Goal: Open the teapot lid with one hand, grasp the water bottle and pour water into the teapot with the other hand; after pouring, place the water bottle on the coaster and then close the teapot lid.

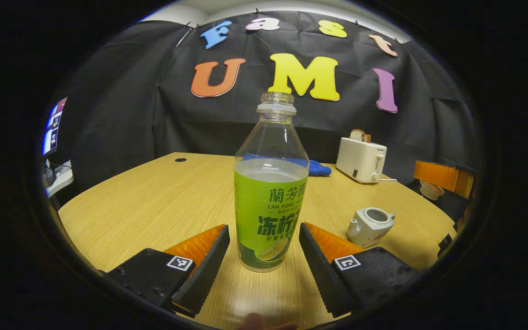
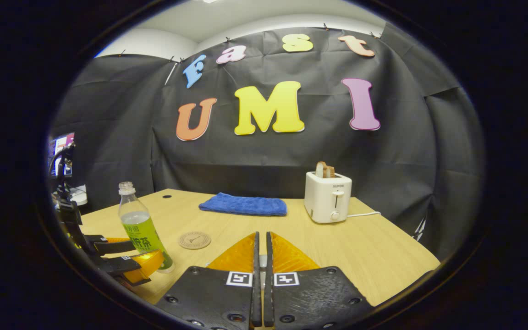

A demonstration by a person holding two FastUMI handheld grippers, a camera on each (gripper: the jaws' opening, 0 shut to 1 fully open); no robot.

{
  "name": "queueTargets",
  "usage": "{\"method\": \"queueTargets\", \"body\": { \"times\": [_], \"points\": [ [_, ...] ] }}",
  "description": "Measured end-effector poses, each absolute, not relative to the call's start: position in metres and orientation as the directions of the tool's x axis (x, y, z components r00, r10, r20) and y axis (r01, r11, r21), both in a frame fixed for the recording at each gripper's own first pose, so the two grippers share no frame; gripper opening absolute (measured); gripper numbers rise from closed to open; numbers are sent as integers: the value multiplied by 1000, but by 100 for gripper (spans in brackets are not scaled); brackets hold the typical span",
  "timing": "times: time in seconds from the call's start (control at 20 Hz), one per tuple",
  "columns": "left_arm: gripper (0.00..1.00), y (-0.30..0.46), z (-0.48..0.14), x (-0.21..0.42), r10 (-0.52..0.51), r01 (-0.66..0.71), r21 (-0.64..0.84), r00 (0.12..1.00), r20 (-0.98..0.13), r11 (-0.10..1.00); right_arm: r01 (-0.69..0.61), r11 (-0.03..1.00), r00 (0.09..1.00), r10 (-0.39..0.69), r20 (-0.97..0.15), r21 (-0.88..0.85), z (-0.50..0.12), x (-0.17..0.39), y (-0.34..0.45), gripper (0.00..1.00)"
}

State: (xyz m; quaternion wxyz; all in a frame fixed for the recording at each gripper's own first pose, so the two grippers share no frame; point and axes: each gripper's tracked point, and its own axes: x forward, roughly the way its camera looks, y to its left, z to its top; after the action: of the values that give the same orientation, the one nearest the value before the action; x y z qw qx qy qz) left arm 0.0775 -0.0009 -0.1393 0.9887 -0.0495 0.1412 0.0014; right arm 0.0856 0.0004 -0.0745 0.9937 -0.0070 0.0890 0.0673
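Left gripper [image 1: 264, 245] jaws open, water bottle [image 1: 269, 197] upright between them, not touched, uncapped. Teapot [image 1: 369, 226] sits lidless just right of the right jaw. Right gripper [image 2: 260, 243] jaws nearly closed on something small, can't tell what. Coaster [image 2: 194, 239] left of them.

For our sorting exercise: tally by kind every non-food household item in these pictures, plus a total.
Clear plastic bottle with green label: 1
White ceramic teapot: 1
White teapot lid: 1
White toaster: 1
Blue cloth: 1
Round wooden coaster: 1
Total: 6
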Motion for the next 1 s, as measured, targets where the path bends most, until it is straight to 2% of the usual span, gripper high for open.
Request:
{"method": "queueTargets", "body": {
  "times": [0.05,0.25,0.35,0.6,0.8,1.0],
  "points": [
    [95,-1,-139,79,-10,-15,-91,961,-278,996,-141,990,973,138,-182,0,-76,86,0,2],
    [82,1,-138,81,-2,-15,-58,960,-280,998,-151,988,971,151,-185,13,-78,82,0,2],
    [80,1,-137,81,0,-6,-19,956,-293,1000,-151,988,970,153,-187,24,-79,82,-3,2],
    [76,19,-117,78,70,-12,197,955,-287,980,-157,986,966,165,-201,51,-86,81,-12,2],
    [75,28,-103,73,109,16,414,954,-277,910,-155,987,963,162,-215,48,-90,82,-21,2],
    [74,37,-96,69,153,35,561,946,-284,827,-156,987,962,160,-223,38,-93,81,-30,2]
  ]
}}
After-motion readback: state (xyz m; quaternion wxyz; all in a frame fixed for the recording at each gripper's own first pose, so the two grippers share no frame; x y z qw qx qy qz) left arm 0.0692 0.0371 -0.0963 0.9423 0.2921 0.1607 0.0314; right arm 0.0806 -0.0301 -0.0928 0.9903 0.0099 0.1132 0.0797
